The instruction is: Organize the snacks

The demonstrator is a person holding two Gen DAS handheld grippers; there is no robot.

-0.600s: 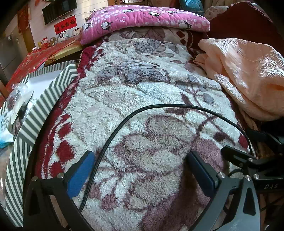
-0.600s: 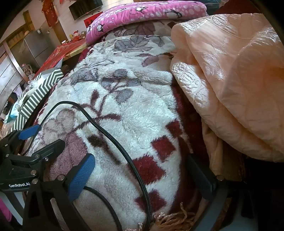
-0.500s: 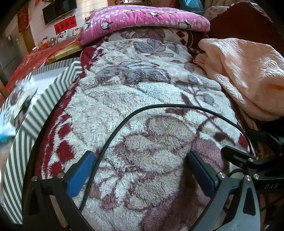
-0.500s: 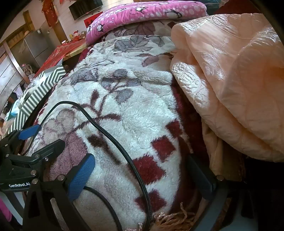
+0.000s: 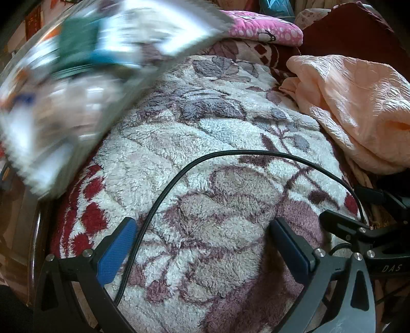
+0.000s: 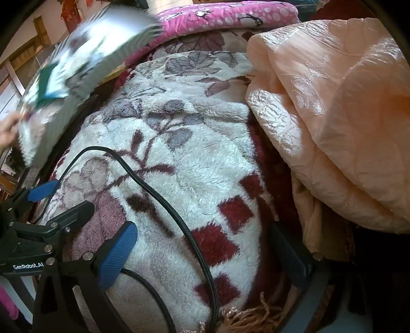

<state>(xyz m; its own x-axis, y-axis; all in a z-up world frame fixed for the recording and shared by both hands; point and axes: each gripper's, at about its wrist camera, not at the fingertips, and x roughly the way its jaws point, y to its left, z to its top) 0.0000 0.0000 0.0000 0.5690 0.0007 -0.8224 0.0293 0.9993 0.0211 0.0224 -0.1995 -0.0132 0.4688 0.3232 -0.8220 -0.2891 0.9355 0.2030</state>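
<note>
A grey-and-white striped box (image 5: 77, 76) holding snack packets is in motion and blurred at the upper left, raised over the edge of the floral fleece blanket (image 5: 217, 153); it also shows in the right wrist view (image 6: 77, 59), with a bare hand (image 6: 7, 133) at its left end. My left gripper (image 5: 202, 246) is open and empty, resting low over the blanket. My right gripper (image 6: 205, 251) is open and empty beside it; its body shows in the left wrist view (image 5: 371, 230).
A black braided cable (image 5: 230, 158) loops across the blanket between the grippers. A peach quilt (image 5: 358, 89) is bunched at the right. A pink penguin-print pillow (image 6: 217, 15) lies at the back.
The striped box has been lifted from low at the left and swung up over the blanket's edge, now blurred. Both grippers have stayed still and open.
</note>
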